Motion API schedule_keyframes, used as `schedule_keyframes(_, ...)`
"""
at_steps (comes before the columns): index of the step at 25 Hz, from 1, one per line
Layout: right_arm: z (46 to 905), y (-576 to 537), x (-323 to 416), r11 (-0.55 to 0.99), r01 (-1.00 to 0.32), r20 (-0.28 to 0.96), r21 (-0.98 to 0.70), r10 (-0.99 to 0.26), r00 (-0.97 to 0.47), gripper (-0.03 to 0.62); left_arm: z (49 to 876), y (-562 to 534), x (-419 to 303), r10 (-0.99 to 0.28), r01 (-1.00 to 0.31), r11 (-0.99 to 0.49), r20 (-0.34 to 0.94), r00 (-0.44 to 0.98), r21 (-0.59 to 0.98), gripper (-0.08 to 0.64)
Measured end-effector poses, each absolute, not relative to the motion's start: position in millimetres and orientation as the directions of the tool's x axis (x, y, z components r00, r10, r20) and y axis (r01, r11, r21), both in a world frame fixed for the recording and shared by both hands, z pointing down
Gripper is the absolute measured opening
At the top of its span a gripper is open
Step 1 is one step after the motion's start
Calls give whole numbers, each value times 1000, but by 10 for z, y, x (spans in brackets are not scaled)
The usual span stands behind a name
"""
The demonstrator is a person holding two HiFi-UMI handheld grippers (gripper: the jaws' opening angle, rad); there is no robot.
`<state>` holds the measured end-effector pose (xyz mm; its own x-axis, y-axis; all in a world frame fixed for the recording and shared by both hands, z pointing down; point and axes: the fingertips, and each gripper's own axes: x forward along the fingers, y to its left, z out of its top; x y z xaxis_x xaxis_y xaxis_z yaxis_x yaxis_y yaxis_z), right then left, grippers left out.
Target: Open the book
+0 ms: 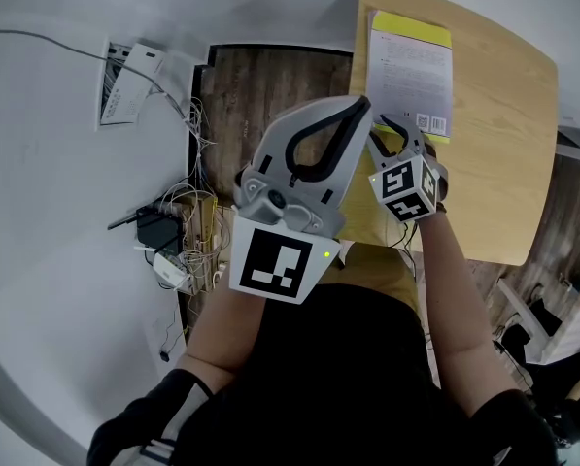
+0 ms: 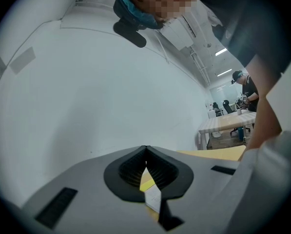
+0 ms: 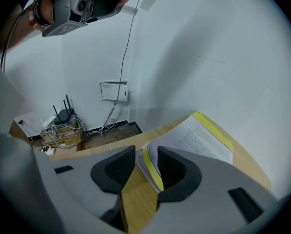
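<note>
— So, right hand-held gripper (image 3: 145, 155): status?

— Jaws apart, nothing pinched. The near corner of the book (image 3: 199, 140) sits btw them, w/ the yellow edge just beside one pad and no visible squeeze. It's angled down at that corner, prob. so a jaw can catch the cover edge & peel it up.

— And the left hand-held gripper (image 2: 145, 150)?

— Tips together, empty. It's held above the bench (image 1: 503, 144), roughly level, right next to the other one in the head view. My guess is it's parked as a spare, maybe to pin pages later. It isn't touching the book.

— Where's the book exactly?

— Flat on the bench at the far end by the wall. Printed white face up, yellow strip on the side away from the person. Looks closed still, imo.

— What can't you make out?

— Several things:
- In the head view both tools cover the book's near corner, so no contact shows there.
- In the right gripper view I can't tell whether a jaw is under the cover alone or alongside the whole page block.
- The left gripper view is mostly blank wall. The book is only a sliver seen through the gap behind the closed tips.
- The cover print is too small to read.
- The bench's near edge is cut off by the person's arms.
</note>
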<state>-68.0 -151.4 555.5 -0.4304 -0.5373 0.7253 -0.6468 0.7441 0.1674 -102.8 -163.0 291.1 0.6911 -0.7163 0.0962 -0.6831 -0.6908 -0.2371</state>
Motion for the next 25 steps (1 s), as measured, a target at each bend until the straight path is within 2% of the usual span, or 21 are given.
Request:
schedule_keyframes(5,5645,-1488,-710,754,-641,738,143,-513,-438,143,2921,-1655,-1059,-719,-687,-688,97,688,-234,11)
schedule_keyframes(11,5596,-1489,-683,729,-669,718,142,-541,-437,75,2944,-1661,-1077,-718,-685,-690,100,688,-235,11)
schedule_keyframes(20,5588,-1449,-720,751,-623,719,219,-556,-418,76,2967,-1669,-1051,-711,-678,-697,105,695,-232,11)
schedule_keyframes(25,5579,-1430,-735,767,-615,714,185,-535,-452,102,2995,-1675,-1043,-710,-678,-700,110,696,-226,11)
